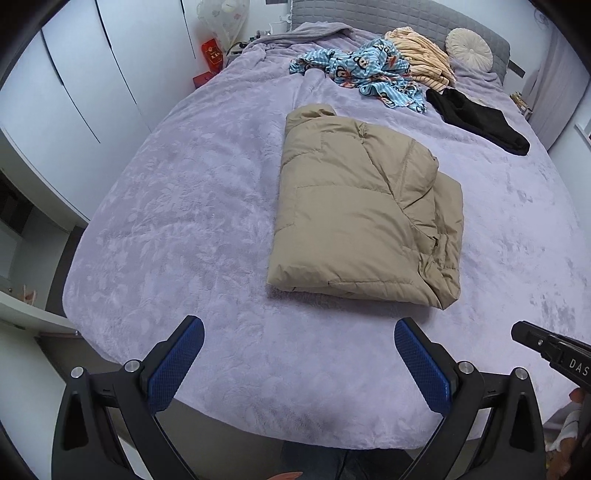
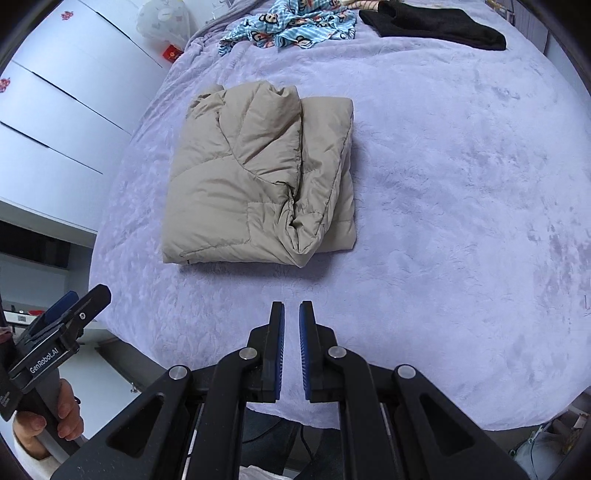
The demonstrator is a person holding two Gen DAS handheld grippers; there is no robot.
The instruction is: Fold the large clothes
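Lying folded into a thick rectangular bundle in the middle of a lilac plush bed (image 1: 192,206), a tan padded jacket (image 1: 365,218) looks finished: its layers are stacked, with one rumpled corner at the near right. Neither tool touches it. The left gripper (image 1: 299,334) hovers over the near edge of the bed with its blue pads spread wide and nothing between them. The right gripper (image 2: 291,314) hovers nearby, its pads drawn almost together with only a thin slit left, also holding nothing.

By the look of things, this garment is done, while more remains at the far end of the bed: a crumpled blue cartoon-print garment (image 1: 365,70), a black garment (image 1: 480,118) to its right, and a peach striped one (image 1: 424,55) beyond them, all unfolded.

The left wrist view alone shows the grey headboard (image 1: 388,14), a round cream cushion (image 1: 469,46) and the full peach pile. The right wrist view alone shows the person's hand (image 2: 59,417) wrapped around the left tool's handle at the near left, and that tool from the side.
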